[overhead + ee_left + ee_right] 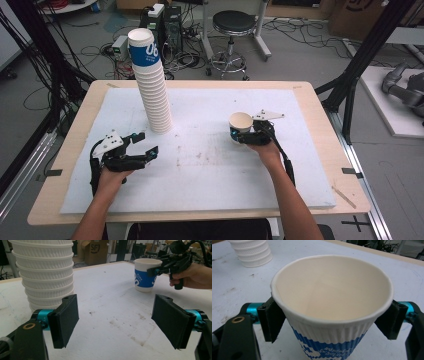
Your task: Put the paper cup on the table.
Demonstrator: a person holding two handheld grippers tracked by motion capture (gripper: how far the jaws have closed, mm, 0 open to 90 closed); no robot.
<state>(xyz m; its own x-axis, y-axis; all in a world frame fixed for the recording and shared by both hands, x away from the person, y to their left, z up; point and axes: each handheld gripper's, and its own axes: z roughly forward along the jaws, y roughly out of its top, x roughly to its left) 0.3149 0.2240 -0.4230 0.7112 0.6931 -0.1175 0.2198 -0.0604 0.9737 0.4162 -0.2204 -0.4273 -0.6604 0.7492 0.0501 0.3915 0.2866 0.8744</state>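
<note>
- High view: a tall leaning stack of paper cups (152, 85) stood on the white mat (200, 165). The left gripper (142, 145) sat near its base, jaws spread wide, nothing in them. The right gripper (240, 136) was over at a single paper cup (240, 127) on the mat.
- Left gripper view: jaws wide apart, stack just beyond the left one, single cup farther off.
- Right gripper view: both jaws pressed against the cup's ribbed sides, cup upright and empty.

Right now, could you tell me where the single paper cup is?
In the high view the cup stands on the right half of the white mat, between the right tongs, well right of the tall cup stack.
</note>
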